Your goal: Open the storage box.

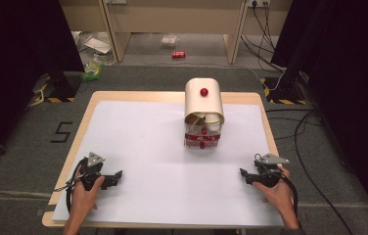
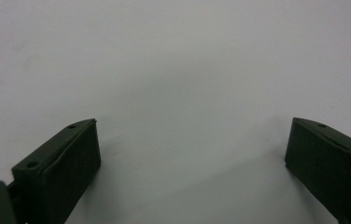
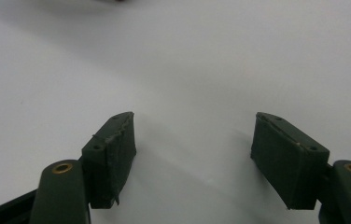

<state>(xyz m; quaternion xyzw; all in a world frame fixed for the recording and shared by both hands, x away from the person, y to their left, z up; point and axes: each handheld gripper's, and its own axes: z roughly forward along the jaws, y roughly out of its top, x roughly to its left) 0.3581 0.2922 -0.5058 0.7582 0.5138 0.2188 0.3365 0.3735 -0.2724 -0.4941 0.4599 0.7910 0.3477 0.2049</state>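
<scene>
A cream bread-bin-like box [image 1: 204, 100] with a red knob [image 1: 204, 92] on its rolled-back lid stands at the far middle of the table. Below the lid, a clear container with red clips [image 1: 202, 138] is in front. My left gripper [image 1: 117, 175] rests at the near left on the white sheet, held by a hand, jaws pointing right. In the left gripper view the left gripper [image 2: 190, 149] stands open over bare white surface. My right gripper [image 1: 243, 173] rests at the near right, pointing left. Its jaws are wide apart in the right gripper view [image 3: 192, 140], nothing between them.
A white sheet [image 1: 148, 147] covers the wooden table [image 1: 86, 110]. Beyond the table lie floor clutter, a red can [image 1: 178, 54], cables [image 1: 304, 132] at the right, and black stands with hazard tape at both far corners.
</scene>
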